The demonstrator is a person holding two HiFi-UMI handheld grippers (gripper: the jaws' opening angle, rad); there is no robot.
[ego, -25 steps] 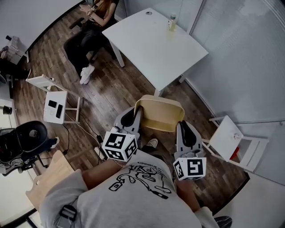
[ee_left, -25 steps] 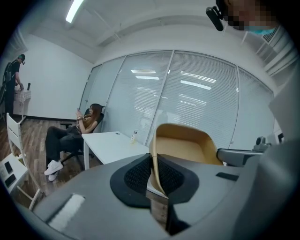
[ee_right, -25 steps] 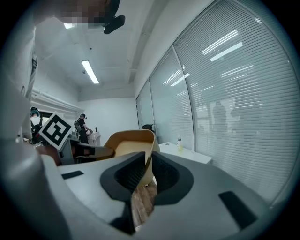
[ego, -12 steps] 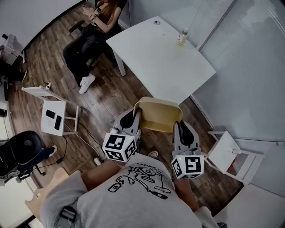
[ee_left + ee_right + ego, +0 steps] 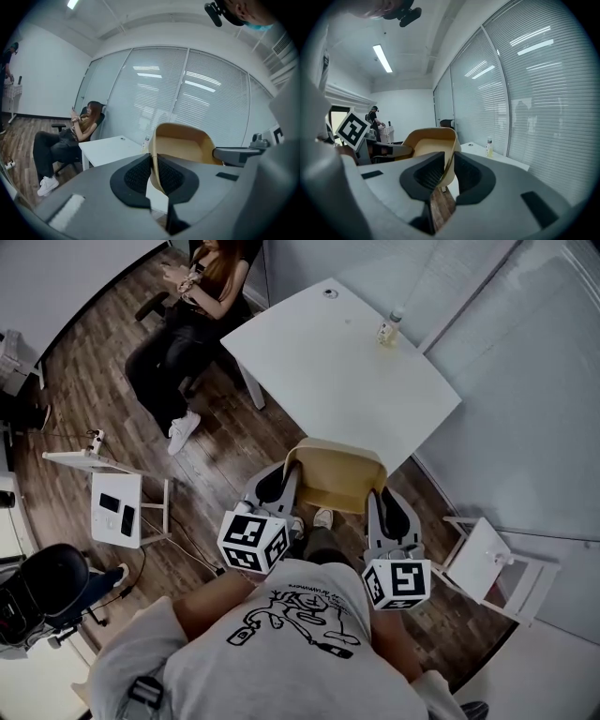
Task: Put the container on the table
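the tan container (image 5: 337, 479) hangs in the air with its open side up, carried between the two grippers and resting on nothing. it is over the wooden floor (image 5: 234, 437), just short of the near edge of the white worktop (image 5: 319, 362). the left gripper (image 5: 274, 486) has its jaws drawn narrow on the container's left wall, the thin rim pinched between the dark pads (the left gripper view shows the wall running straight into the gap). the right gripper (image 5: 392, 510) is clamped the same way on the right wall, its jaws close together with only the wall between them. on the far side of the worktop a small clear bottle (image 5: 387, 331) stands upright near the glass wall, and a little round object (image 5: 329, 292), too small to identify, lies near the far corner. a person (image 5: 183, 315) sits beyond the worktop's left edge. a white folding chair (image 5: 487, 554) stands just right of the right gripper, and a small white side table (image 5: 117, 507) stands well to the left.
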